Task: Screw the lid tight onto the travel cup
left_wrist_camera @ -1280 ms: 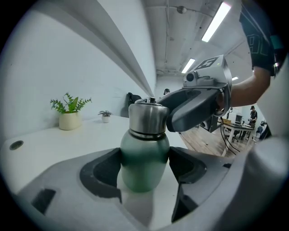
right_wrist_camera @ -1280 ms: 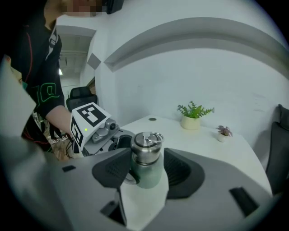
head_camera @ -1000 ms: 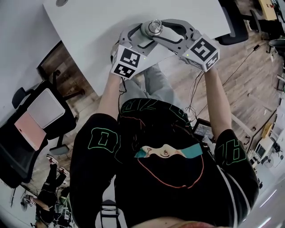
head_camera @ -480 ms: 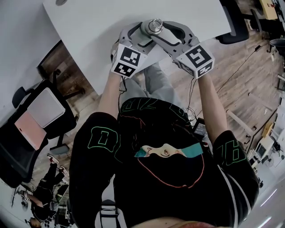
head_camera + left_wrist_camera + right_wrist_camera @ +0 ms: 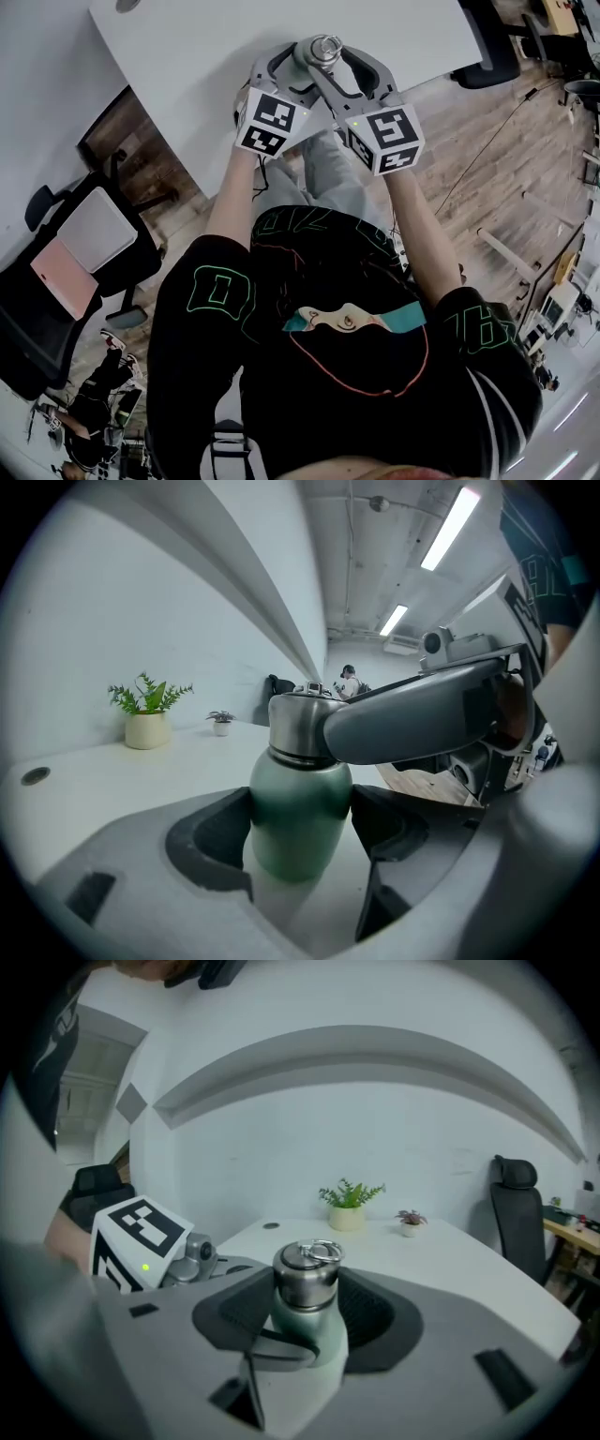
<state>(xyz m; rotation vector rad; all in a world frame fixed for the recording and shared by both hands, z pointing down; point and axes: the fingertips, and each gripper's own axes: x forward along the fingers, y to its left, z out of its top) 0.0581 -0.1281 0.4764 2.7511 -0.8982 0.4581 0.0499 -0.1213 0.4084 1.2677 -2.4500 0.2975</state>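
Observation:
A green travel cup with a steel lid stands near the front edge of the white table. From above, the ringed lid shows between both grippers. My left gripper is shut on the green body, with a dark pad pressed against each side. My right gripper is shut on the steel lid, higher up. One grey finger of the right gripper crosses in front of the lid in the left gripper view. Both marker cubes point back toward the person.
A potted plant and a smaller one stand at the far end of the table. A black office chair is beside the table. Another chair with a pink item sits left of the person. The table's front edge runs right under the cup.
The right gripper has swung round the cup, its marker cube moving left and toward the person while staying on the lid. The left gripper and the cup have held still.

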